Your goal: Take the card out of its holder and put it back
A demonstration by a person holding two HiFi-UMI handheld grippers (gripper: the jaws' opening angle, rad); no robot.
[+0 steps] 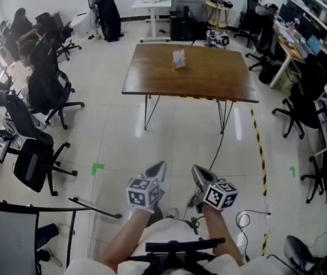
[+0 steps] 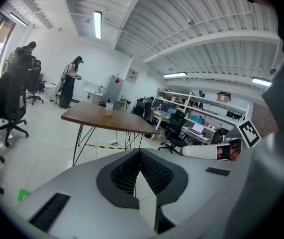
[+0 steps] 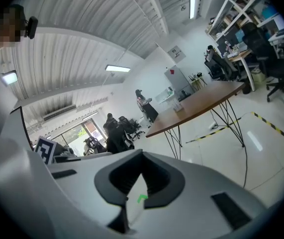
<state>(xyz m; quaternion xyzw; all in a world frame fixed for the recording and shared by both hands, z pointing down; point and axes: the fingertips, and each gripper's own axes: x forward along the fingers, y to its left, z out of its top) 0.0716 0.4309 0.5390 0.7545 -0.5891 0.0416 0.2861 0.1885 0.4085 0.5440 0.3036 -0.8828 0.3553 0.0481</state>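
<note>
A clear card holder with a card in it stands on the far half of a brown wooden table, well ahead of me across open floor. In the left gripper view, the holder is a small upright shape on the table. The right gripper view shows the holder on the same table. My left gripper and right gripper hang side by side low over the floor, far from the table. Both are shut with nothing between the jaws.
Black office chairs crowd the left side, and more stand by desks and shelves on the right. A yellow-black tape line and a cable run over the floor near the table. People stand and sit at the far left.
</note>
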